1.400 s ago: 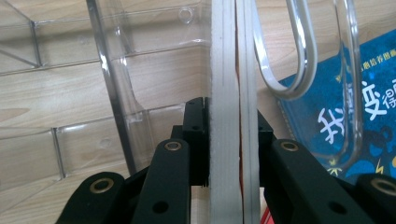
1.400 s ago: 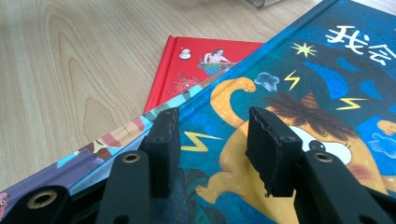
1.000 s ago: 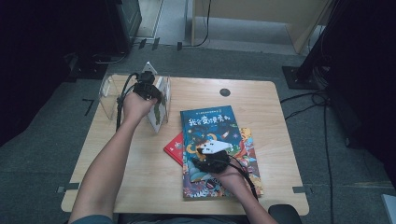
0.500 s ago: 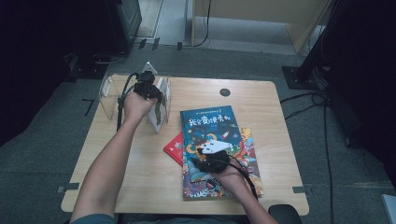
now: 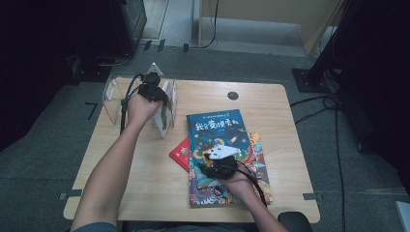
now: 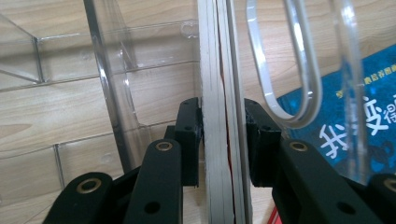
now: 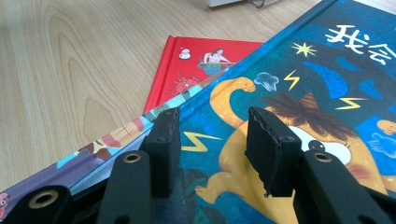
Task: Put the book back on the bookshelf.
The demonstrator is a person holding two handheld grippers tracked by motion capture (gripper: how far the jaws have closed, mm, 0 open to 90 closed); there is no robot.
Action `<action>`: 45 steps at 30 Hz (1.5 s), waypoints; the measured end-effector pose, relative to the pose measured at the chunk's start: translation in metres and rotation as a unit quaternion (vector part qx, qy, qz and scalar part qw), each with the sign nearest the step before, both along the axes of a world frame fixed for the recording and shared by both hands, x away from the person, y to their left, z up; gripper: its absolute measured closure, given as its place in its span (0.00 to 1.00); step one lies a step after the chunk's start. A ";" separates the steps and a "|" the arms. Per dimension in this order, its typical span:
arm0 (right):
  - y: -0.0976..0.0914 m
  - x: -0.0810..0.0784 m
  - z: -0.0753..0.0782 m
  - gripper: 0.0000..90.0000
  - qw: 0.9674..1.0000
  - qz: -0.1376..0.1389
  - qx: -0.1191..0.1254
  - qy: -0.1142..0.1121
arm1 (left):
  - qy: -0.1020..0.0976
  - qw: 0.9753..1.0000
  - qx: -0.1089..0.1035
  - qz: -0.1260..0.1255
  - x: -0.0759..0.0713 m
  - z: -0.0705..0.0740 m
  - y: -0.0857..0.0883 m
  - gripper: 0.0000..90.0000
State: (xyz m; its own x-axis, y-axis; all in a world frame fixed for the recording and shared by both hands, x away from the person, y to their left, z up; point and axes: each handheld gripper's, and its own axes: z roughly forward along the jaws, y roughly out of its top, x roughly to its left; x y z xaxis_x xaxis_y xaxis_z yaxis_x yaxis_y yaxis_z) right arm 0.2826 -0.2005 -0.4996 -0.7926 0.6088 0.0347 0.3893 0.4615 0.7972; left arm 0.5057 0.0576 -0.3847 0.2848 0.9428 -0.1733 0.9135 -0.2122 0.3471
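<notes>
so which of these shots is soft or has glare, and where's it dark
High view: soft overall, floor around the table falls into deep shadow. Left gripper view: clear rack throws bright reflections, and the upright book is blurred close up. Right gripper view: blue book evenly lit, mildly soft.

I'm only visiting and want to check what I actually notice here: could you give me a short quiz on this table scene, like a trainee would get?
1. True or false: the book between the left claw's jaws lies flat on the table.
2. Which is the right claw poised over: A the red book, B the blue book, C a green folder?
3. Fill in: the upright book stands in a clear ____.
Key: 1 false: it stands on edge, and the jaws have just been opening around it. 2 B. 3 rack.
</notes>
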 end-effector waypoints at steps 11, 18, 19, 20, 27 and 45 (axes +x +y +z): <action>0.000 0.000 0.000 0.61 1.000 0.000 0.000 0.000 | -0.005 1.000 -0.001 -0.003 -0.002 0.010 0.002 0.78; 0.000 0.000 0.000 0.61 1.000 0.000 0.000 0.000 | -0.006 1.000 -0.003 -0.008 -0.004 0.015 0.003 0.77; 0.000 0.000 0.000 0.61 1.000 0.000 0.000 0.000 | -0.006 1.000 -0.003 -0.009 -0.005 0.016 0.004 0.77; 0.000 0.000 0.000 0.61 1.000 0.000 0.000 0.000 | -0.006 1.000 -0.003 -0.008 -0.005 0.017 0.004 0.76; 0.000 0.000 0.000 0.61 1.000 0.000 0.000 -0.001 | -0.006 1.000 -0.004 -0.009 -0.007 0.022 0.007 0.72; 0.000 0.000 0.000 0.61 1.000 0.000 0.003 0.002 | -0.016 0.999 -0.019 -0.031 -0.020 0.040 0.015 0.67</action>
State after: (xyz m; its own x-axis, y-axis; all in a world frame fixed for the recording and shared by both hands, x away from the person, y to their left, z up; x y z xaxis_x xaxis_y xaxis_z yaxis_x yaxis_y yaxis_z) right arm 0.2830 -0.2010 -0.4997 -0.7924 0.6085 0.0414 0.3924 0.4568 0.7984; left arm 0.4859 0.0725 -0.3452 0.3478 0.9165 -0.1976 0.8874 -0.2538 0.3849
